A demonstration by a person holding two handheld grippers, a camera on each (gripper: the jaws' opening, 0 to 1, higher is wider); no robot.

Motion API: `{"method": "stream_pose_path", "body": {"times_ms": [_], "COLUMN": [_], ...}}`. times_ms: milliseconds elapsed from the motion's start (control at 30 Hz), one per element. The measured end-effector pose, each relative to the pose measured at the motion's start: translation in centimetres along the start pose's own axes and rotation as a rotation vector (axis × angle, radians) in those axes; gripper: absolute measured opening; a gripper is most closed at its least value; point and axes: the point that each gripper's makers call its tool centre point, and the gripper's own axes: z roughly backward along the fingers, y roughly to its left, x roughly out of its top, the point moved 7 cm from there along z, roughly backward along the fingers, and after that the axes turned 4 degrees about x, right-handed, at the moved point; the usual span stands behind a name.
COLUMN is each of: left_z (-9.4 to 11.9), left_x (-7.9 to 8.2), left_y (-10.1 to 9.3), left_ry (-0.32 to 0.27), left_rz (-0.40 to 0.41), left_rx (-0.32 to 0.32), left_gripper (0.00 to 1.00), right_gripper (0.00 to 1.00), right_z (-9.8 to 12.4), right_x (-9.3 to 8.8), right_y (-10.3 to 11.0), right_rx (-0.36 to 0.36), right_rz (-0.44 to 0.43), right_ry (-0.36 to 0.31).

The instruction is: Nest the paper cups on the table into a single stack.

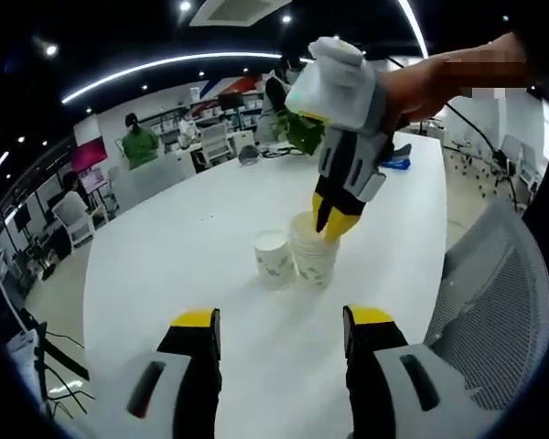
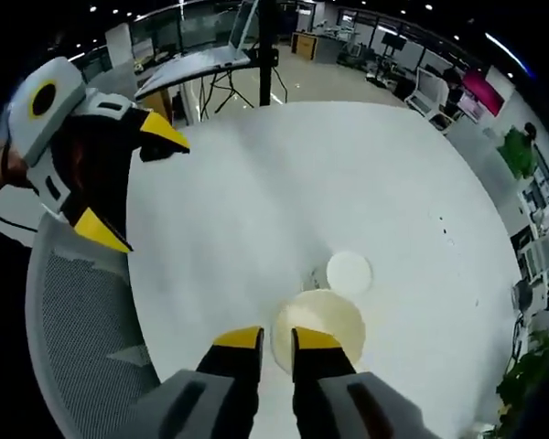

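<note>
Open-plan office, strip lights overhead; desks, monitors and seated people are seen at the far side in the left gripper view. A large white table (image 1: 210,229) takes up the middle ground. A grey mesh office chair (image 1: 499,302) stands at the table's near edge, beside the working area. A green plant (image 1: 302,133) is seen behind the right gripper, and a small blue object (image 1: 395,163) lies farther back on the tabletop; what it is cannot be told.

Left gripper view: a stack of paper cups (image 1: 316,251) stands upright on the table, with a single paper cup (image 1: 274,259) just beside it, touching or nearly so. The right gripper (image 1: 337,219), held in a hand (image 1: 439,78), is lowered from above onto the stack's rim, its yellow tips pinched close at the rim; a grip on the cup wall is likely, but it cannot be told for certain. The left gripper (image 1: 282,334) is held back from the cups, jaws spread wide, nothing between them.

Right gripper view: the same cups are seen from above as two pale discs, mouths up, the stack's mouth directly beyond the yellow tips. The leaf print on the cup walls is seen from the other view alone. The left gripper is seen at upper left, over the chair back, tips apart.
</note>
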Motion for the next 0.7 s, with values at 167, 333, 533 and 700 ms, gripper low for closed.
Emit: {"method": "stream_pose_path", "body": {"times_ms": [167,333,533,700], "left_z": [-0.6,-1.1,-2.0,-2.8], "left_x": [0.1,0.1,-0.1,-0.7], "left_y": [0.0,0.3,0.9,2.1], "left_ry": [0.004,0.01,0.036,0.082], "left_rz": [-0.013,-0.024,-0.053,-0.087], "left_rx": [-0.017,-0.027,-0.04,-0.033], "left_gripper": [0.52,0.52,0.52,0.54], "right_gripper": [0.19,0.26,0.38,0.46], "right_z": [0.8,1.5,2.4,3.2], "right_x": [-0.3,-0.9,-2.1,-4.4], "right_y": [0.3,0.0,-0.1,0.6], "right_rx": [-0.034,-0.065,-0.072,-0.094], "right_rz": [-0.011,-0.064,-0.176,-0.246], "right_ry": [-0.033,-0.098,-0.225,-0.256]}}
